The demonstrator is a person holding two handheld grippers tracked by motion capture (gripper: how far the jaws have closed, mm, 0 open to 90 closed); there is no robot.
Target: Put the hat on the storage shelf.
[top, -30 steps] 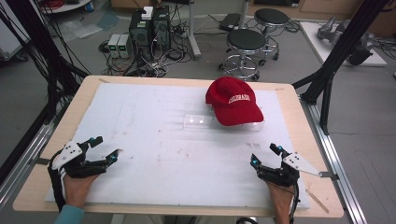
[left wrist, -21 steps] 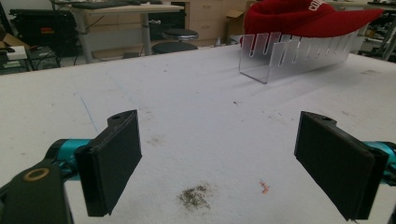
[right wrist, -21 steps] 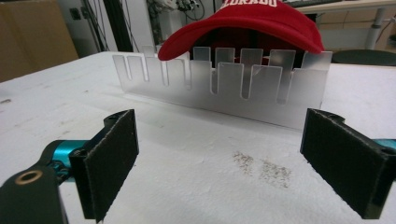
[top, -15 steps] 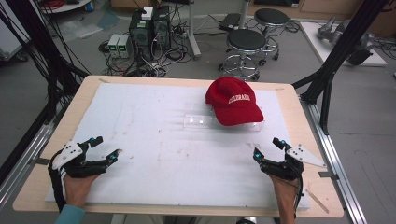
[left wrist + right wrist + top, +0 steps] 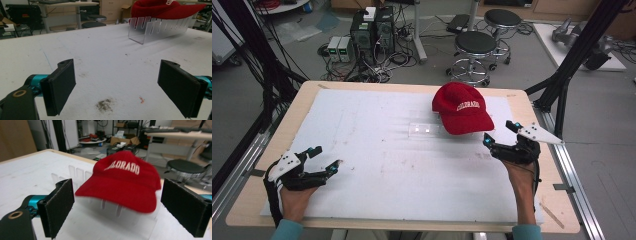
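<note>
The right gripper (image 5: 501, 133) has slid forward over the last second and now sits just short of the brim of the red cap (image 5: 463, 108), its jaws spread wide with nothing between them. The cap rests on a clear slotted rack (image 5: 425, 129) (hard to make out from above) towards the far right of the white mat (image 5: 377, 165). The left gripper (image 5: 323, 158) hasn't budged, also wide open. My guess: the cap gets grabbed next.

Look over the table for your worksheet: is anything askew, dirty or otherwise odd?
The red cap sits draped over one end of a clear slotted rack, hanging off it rather than lying flat. The white table cover carries a dark smudge. Both grippers are open and empty.
</note>
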